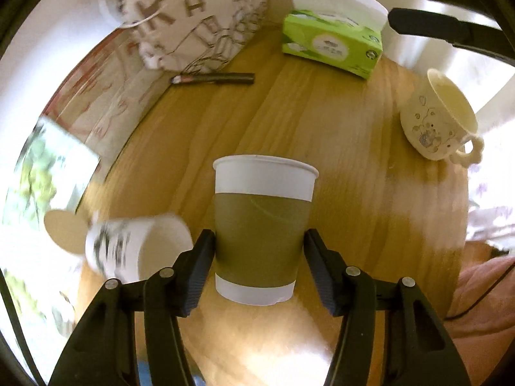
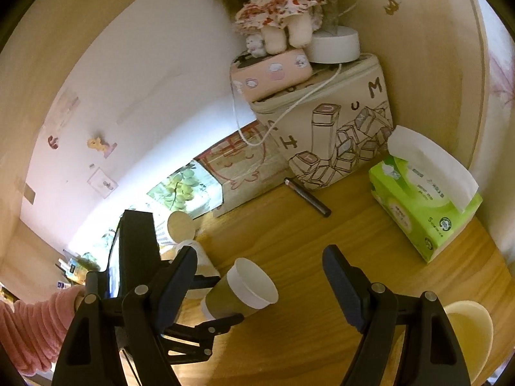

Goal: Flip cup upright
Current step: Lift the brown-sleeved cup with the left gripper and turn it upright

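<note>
warm wooden tabletop [image 1: 370,225] spreads under both of your tools, crowded at its far edge. nearest you, your left gripper [image 1: 259,251] has its jaws pressed on the olive sleeve of the white paper cup with an olive-brown band [image 1: 262,225], one black finger [image 1: 199,267] on each side, low on the body. in the right wrist view that same cup [image 2: 239,289] leans, mouth aimed up and to the right, its base seemingly off the wood, so you look to be partway through the turn. your right gripper [image 2: 262,286] stands wide with nothing between its fingers, hovering near the cup.

just left of the held cup lies a second white paper cup with black print [image 1: 128,244], on its side and blurred; whether it touches your finger i cannot tell. if you swing the base down carelessly, you could knock it into a roll.

the grip is low on thin paper: squeeze harder and the wall may buckle; slacken and the cup may slip through the pads and tip over as it lands.

farther right sits a cream ceramic mug with a scalloped handle [image 1: 441,119], well apart. beyond it, the green tissue box [image 1: 334,43], a dark pen [image 1: 214,78] and the beige lettered fabric bag [image 1: 193,16] line the far side, likely out of the way unless you overshoot.
</note>
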`<move>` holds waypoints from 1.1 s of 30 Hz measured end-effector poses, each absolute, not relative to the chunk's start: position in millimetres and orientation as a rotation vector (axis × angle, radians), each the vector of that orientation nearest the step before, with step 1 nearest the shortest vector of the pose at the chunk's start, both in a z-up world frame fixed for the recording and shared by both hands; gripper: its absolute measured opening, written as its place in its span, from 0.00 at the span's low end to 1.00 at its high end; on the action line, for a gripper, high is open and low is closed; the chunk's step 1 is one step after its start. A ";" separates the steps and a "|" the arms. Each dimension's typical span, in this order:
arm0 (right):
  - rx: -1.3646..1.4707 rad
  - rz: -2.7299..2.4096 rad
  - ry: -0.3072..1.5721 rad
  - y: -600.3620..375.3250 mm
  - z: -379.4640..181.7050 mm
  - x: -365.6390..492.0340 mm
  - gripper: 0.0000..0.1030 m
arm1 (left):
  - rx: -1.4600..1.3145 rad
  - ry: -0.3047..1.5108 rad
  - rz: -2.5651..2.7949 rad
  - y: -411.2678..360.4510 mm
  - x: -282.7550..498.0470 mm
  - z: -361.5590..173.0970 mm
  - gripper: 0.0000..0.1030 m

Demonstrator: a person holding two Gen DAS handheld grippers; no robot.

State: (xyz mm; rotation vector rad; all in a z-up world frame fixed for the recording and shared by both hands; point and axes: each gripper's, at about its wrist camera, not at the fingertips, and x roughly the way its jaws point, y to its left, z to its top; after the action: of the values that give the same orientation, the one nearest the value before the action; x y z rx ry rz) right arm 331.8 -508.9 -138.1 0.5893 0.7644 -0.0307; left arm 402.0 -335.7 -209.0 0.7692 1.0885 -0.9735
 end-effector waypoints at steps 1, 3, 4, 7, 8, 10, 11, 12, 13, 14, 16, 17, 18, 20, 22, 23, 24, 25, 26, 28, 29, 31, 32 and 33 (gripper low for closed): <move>0.579 -0.022 0.766 -506.1 -135.8 331.5 0.78 | 0.756 1.093 -0.960 -331.6 400.4 -206.9 0.59; 0.565 -0.012 0.769 -502.3 -132.5 331.0 0.78 | 0.705 1.098 -0.934 -319.0 395.8 -200.3 0.59; 0.558 -0.005 0.771 -499.8 -130.7 330.8 0.78 | 0.689 1.100 -0.921 -313.7 393.3 -197.8 0.59; 0.547 0.023 0.769 -491.5 -124.8 328.7 0.78 | 0.659 1.092 -0.874 -298.6 383.7 -191.0 0.59; 0.543 0.033 0.769 -488.1 -122.7 328.0 0.78 | 0.645 1.092 -0.861 -294.1 381.2 -188.6 0.59; 0.533 0.049 0.769 -480.5 -118.9 327.0 0.78 | 0.610 1.096 -0.835 -283.1 376.4 -184.4 0.59; 0.527 0.054 0.770 -477.2 -117.3 326.3 0.78 | 0.589 1.098 -0.818 -276.1 374.0 -181.9 0.59; 0.520 0.058 0.771 -474.1 -116.0 325.4 0.78 | 0.573 1.097 -0.803 -270.5 371.4 -179.5 0.59; 0.502 0.062 0.780 -467.9 -114.3 324.6 0.78 | 0.558 1.098 -0.791 -265.5 369.0 -177.4 0.59; 0.489 0.063 0.789 -463.0 -113.4 323.9 0.78 | 0.539 1.098 -0.770 -257.4 365.1 -174.9 0.59; 0.463 0.081 0.806 -451.4 -112.1 321.6 0.78 | 0.514 1.098 -0.739 -246.6 359.1 -171.3 0.59; 0.444 0.090 0.821 -442.3 -111.6 319.4 0.78 | 0.497 1.100 -0.718 -240.1 354.4 -169.0 0.59; 0.431 0.097 0.829 -436.6 -111.3 318.4 0.78 | 0.483 1.100 -0.701 -235.2 351.0 -167.3 0.59; 0.391 0.118 0.850 -419.7 -110.7 314.0 0.78 | 0.448 1.102 -0.664 -221.4 342.9 -163.8 0.59; 0.356 0.137 0.864 -402.4 -110.6 308.3 0.78 | 0.420 1.105 -0.631 -210.7 336.1 -161.3 0.59; 0.344 0.146 0.869 -395.7 -110.9 305.8 0.78 | 0.404 1.105 -0.610 -204.0 331.6 -160.0 0.59; 0.335 0.156 0.877 -389.7 -111.3 303.4 0.78 | 0.387 1.105 -0.589 -197.1 326.3 -158.8 0.59; 0.324 0.166 0.886 -381.5 -112.0 300.6 0.78 | 0.372 1.106 -0.573 -191.9 322.2 -157.6 0.59; 0.311 0.177 0.896 -373.3 -113.0 297.2 0.78 | 0.353 1.105 -0.554 -184.3 318.0 -157.0 0.59; 0.293 0.199 0.910 -358.4 -114.0 289.6 0.78 | 0.318 1.099 -0.521 -167.6 310.2 -156.7 0.59; 0.290 0.208 0.915 -352.7 -114.3 287.0 0.78 | 0.296 1.092 -0.499 -158.5 305.6 -155.3 0.59; 0.281 0.225 0.930 -338.7 -115.2 281.4 0.78 | 0.250 1.087 -0.457 -143.5 297.8 -153.4 0.59; 0.278 0.232 0.936 -333.1 -115.5 279.6 0.78 | 0.223 1.086 -0.437 -134.9 293.5 -153.0 0.59; 0.274 0.242 0.942 -326.0 -116.0 277.1 0.78 | 0.195 1.085 -0.416 -126.7 289.2 -152.4 0.59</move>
State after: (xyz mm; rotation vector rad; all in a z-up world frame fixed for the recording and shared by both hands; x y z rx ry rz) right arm 277.1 -326.0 -116.0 0.2743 0.9417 0.2419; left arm 289.2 -126.7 -152.4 0.1953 1.0854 -0.4161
